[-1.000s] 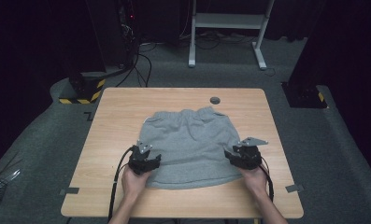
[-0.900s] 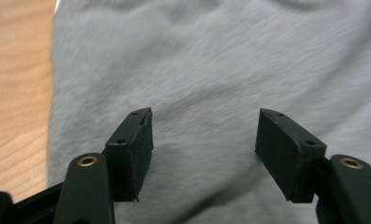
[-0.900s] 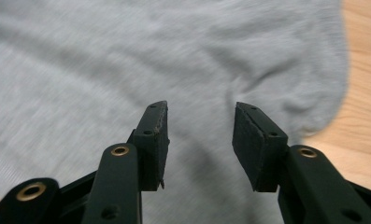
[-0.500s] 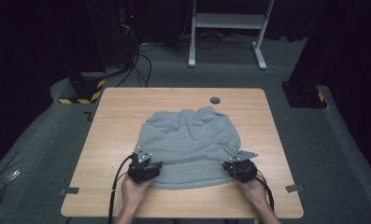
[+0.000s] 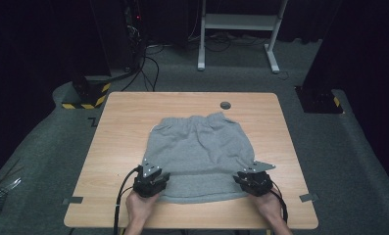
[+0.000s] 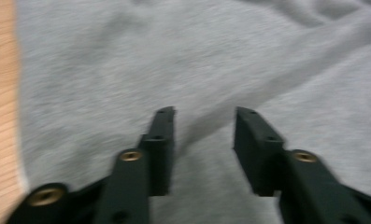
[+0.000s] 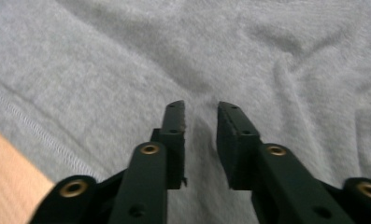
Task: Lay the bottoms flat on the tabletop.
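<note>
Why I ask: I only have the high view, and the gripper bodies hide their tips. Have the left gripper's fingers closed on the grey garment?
Observer: Not yet. In the left gripper view, the left gripper has just been closing, but its fingers stand apart, with a ridge of the grey garment running between them.
Operator: And the right one?
Observer: The right gripper has just been opening. A narrow gap shows between its fingers, over a crease in the cloth.
Operator: Is it near the hem?
Observer: Yes. In the right gripper view, the stitched hem runs to its left, with bare table beyond.
</note>
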### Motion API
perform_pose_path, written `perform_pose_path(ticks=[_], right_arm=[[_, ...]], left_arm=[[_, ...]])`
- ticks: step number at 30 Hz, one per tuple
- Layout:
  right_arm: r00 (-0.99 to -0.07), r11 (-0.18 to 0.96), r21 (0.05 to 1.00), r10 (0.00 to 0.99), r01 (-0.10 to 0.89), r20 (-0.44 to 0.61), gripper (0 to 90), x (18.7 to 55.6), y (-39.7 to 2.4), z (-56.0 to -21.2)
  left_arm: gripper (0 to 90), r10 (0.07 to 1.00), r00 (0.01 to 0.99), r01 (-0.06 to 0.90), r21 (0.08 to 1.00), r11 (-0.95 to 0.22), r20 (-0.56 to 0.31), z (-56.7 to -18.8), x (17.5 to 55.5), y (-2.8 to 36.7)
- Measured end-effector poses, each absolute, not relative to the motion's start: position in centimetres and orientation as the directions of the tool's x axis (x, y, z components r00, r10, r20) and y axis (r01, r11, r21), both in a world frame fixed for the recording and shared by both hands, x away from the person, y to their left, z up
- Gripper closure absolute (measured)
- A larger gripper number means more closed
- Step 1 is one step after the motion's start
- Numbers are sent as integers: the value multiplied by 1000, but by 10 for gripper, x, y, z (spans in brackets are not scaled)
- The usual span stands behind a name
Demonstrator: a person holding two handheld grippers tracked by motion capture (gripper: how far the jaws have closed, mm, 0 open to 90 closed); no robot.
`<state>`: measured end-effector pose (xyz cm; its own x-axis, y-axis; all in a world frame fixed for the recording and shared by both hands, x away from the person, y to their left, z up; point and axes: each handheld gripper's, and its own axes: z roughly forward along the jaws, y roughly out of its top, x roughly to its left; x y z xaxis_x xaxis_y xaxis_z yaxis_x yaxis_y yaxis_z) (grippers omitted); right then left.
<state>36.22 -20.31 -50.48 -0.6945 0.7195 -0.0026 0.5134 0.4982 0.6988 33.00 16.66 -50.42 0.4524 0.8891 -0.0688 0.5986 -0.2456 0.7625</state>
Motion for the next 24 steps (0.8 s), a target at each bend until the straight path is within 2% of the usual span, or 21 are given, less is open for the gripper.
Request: perform_pose_path(ticks=[1, 4, 9, 10, 11, 12, 13, 14, 16, 19, 21, 22, 23, 24], right_arm=[[-695, 498, 699, 719, 513, -3, 710, 362, -203, -505], [-702, 536, 659, 712, 528, -17, 674, 371, -192, -510], [-684, 512, 673, 729, 534, -12, 687, 379, -192, -513], [-684, 514, 673, 729, 531, -17, 775, 379, -193, -513], [-684, 514, 673, 729, 531, -17, 775, 379, -193, -513], [-689, 520, 670, 724, 531, -16, 825, 378, -193, -512], [-693, 527, 670, 720, 522, -27, 855, 376, -193, -512], [-696, 532, 673, 718, 514, -35, 865, 373, -194, -513], [-710, 530, 680, 704, 506, -21, 870, 362, -200, -513], [-718, 535, 683, 695, 497, -22, 870, 356, -204, -512], [-720, 527, 691, 693, 495, -13, 863, 352, -207, -509], [-721, 516, 702, 693, 491, -6, 797, 351, -204, -507], [-721, 516, 702, 693, 491, -6, 797, 351, -204, -507], [-719, 505, 709, 695, 493, 5, 747, 351, -200, -505]], left_arm=[[561, 885, 460, 601, 759, -250, -73, -504, 330, 164], [466, 876, 479, 628, 718, -299, -54, -509, 337, 153], [479, 896, 442, 644, 712, -281, -47, -518, 350, 150], [543, 895, 445, 644, 705, -298, -28, -517, 352, 149], [543, 886, 463, 642, 701, -310, -32, -515, 351, 150], [667, 875, 482, 641, 701, -314, -49, -514, 349, 151], [746, 867, 495, 641, 697, -322, -55, -512, 346, 151], [811, 858, 511, 637, 688, -347, -41, -511, 343, 152], [869, 853, 521, 639, 678, -364, -34, -511, 338, 155], [866, 853, 519, 644, 682, -347, -56, -510, 330, 163], [832, 841, 536, 636, 690, -344, -76, -509, 325, 164], [736, 832, 549, 619, 706, -343, -77, -507, 320, 161], [674, 832, 549, 619, 706, -343, -77, -507, 320, 161], [674, 829, 554, 613, 710, -346, -74, -506, 319, 160]])
